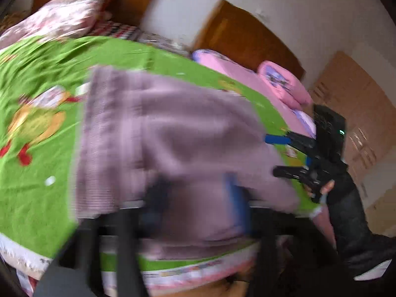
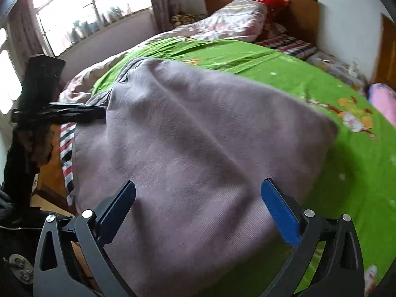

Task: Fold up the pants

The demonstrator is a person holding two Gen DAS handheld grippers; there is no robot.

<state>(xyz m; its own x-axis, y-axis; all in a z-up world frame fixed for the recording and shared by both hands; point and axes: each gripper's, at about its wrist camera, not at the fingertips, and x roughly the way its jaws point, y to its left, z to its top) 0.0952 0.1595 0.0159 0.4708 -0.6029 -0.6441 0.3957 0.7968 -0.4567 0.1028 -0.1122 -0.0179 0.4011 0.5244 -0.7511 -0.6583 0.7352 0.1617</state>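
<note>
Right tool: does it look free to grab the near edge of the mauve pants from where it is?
Probably yes. The right tool is open, its blue pads either side of the pants, whose near edge lies directly ahead with nothing between. The left tool sits off at the far left edge.

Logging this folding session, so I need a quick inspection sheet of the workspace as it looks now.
Surface: bed with green cartoon-print cover.
Job's things: mauve pants spread on the cover, bunched at the far end.
Clutter: rumpled floral quilt; pink pillows; plaid cloth.
Grippers: right tongs open over the pants' near edge; left tongs blurred, state unclear.
Cables: nothing seen.
Surroundings: window, wooden headboard.
</note>
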